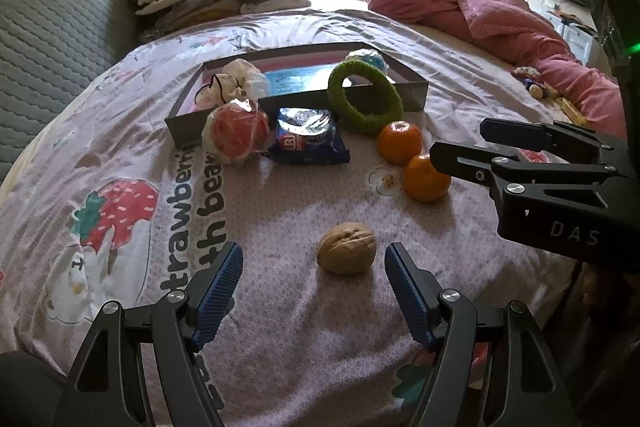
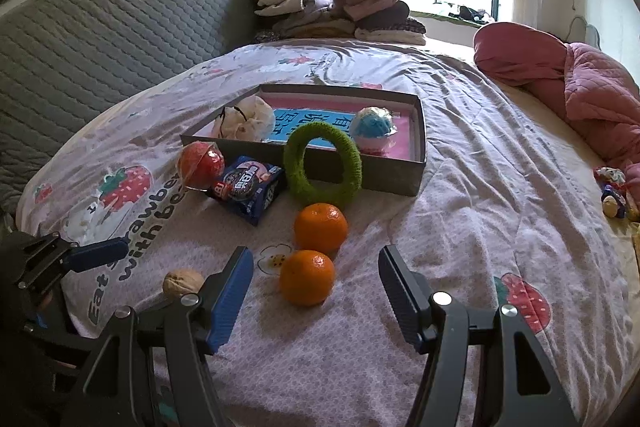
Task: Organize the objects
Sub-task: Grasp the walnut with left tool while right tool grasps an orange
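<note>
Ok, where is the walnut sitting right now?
The walnut lies on the bedsheet just ahead of the open left gripper in the left wrist view, nearer the camera than the two oranges; the right wrist view shows it at lower left.

Snack packet [image 1: 307, 135]: you can't read its print, too blurred, and the wrapped red ball [image 1: 236, 131] covers its left edge.
Box [image 2: 416, 155]: the green ring [image 2: 322, 163] leaning on it hides part of your near wall.
Walnut [image 2: 182, 281]: your right gripper's blue finger [image 2: 230, 301] cuts off its right side.
Small items [image 2: 614, 195] at the bed's right edge: too small to identify.
Far tangerine [image 1: 401, 141]: its lower right sits behind the near tangerine [image 1: 426, 178].
</note>
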Motion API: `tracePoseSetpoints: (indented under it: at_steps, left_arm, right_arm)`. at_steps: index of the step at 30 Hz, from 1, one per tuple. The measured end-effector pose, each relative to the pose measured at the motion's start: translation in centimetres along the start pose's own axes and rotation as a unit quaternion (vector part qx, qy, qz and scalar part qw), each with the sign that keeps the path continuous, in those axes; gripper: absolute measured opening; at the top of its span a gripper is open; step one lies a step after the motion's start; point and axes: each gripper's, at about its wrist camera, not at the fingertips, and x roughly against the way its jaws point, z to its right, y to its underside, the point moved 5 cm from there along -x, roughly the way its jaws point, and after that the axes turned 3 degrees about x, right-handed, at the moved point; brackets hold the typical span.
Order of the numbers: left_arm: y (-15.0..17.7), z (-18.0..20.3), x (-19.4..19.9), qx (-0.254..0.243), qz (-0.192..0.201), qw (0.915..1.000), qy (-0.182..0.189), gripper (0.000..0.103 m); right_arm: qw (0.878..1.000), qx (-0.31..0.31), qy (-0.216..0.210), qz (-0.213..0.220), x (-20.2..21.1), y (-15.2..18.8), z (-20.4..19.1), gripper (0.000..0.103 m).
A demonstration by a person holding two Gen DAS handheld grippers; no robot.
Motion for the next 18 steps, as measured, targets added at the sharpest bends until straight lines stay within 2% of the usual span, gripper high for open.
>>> tracePoseSetpoints:
  at_steps: [18]
  left_arm:
    - [0.2, 0.1, -1.4, 0.003, -0.012, 0.9999, -0.002, 0.075]
  right_arm:
    - [0.999, -0.006, -0.016, -0.039, -2.1, 1.1, -0.3, 0.065]
